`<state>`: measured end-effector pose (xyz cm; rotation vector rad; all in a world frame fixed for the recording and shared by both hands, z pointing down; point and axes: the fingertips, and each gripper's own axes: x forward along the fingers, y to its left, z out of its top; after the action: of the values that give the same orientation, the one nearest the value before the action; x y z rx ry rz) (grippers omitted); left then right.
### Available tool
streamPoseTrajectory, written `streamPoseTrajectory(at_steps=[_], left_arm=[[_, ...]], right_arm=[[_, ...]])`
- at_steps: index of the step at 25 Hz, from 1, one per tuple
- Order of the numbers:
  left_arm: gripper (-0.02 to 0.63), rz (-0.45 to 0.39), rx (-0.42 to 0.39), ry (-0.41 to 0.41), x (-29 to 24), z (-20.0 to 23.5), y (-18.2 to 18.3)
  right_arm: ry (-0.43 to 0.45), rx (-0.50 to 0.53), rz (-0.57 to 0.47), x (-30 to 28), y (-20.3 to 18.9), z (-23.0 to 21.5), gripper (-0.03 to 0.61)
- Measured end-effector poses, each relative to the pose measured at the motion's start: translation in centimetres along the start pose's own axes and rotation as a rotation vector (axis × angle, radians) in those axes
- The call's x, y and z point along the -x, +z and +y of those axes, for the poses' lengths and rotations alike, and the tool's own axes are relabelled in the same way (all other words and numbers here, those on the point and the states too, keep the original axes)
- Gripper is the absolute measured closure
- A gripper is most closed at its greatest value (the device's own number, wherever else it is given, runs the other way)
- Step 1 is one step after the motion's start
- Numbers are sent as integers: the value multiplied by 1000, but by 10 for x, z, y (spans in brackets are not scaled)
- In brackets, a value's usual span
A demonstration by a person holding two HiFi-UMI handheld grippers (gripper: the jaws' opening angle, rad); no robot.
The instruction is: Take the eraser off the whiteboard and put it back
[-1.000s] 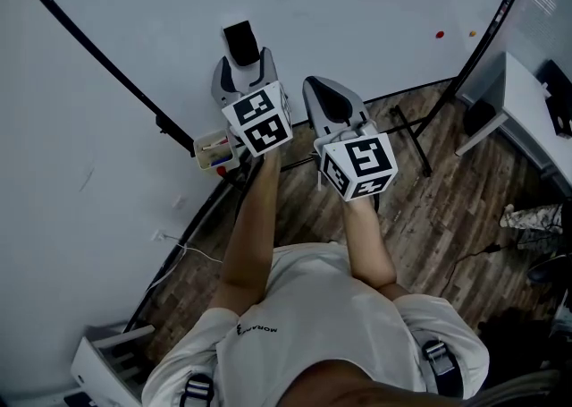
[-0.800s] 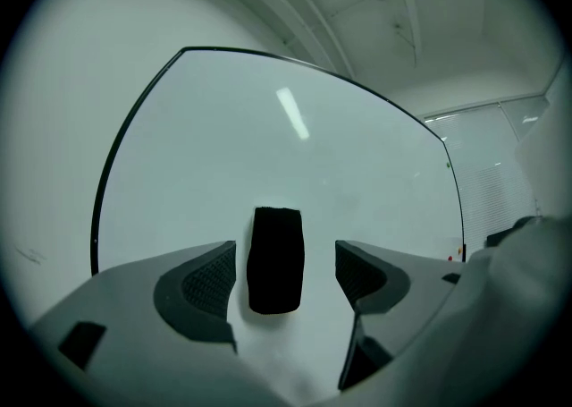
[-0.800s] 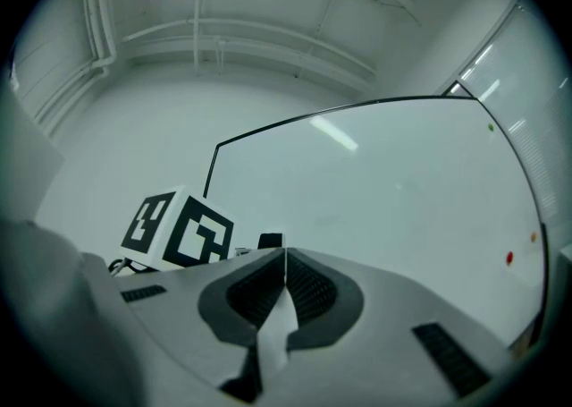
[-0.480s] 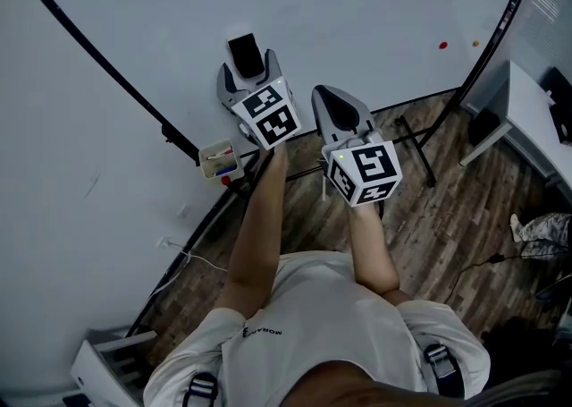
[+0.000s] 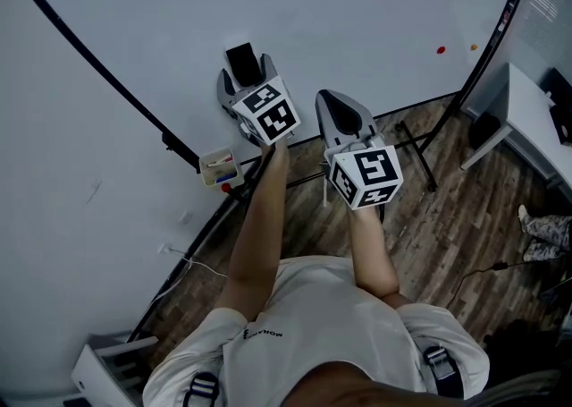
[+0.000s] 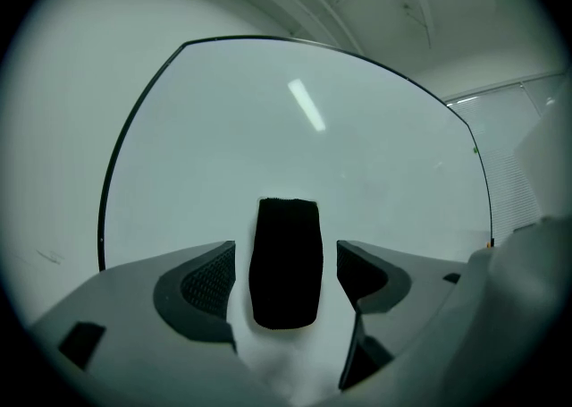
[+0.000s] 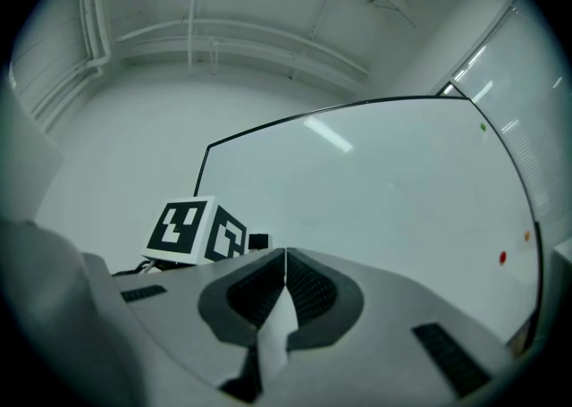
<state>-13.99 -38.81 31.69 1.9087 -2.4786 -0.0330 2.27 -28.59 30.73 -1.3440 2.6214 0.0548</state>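
1. While the right gripper hangs nearest the person, its jaws pressed together on nothing, it takes no part.
2. Further out, the left gripper has just been opening its jaws; they stand wide, pads clear of the eraser between them.
3. The black eraser sits upright, stuck flat on the whiteboard.
4. This looks like the release after putting it back, though a pre-grasp is possible; next, the left gripper should probably draw straight back without brushing the eraser.
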Motion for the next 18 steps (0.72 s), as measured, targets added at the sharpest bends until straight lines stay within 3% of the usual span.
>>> streamPoseTrajectory(at_steps=[8,18], left_arm=[[268,14,0,21,-3,2,-4],[339,11,-31,18,-6,3,-5]], right_arm=[[-12,-3,4,3,0,-6,565],[-9,4,30,3,-5,-5,565]])
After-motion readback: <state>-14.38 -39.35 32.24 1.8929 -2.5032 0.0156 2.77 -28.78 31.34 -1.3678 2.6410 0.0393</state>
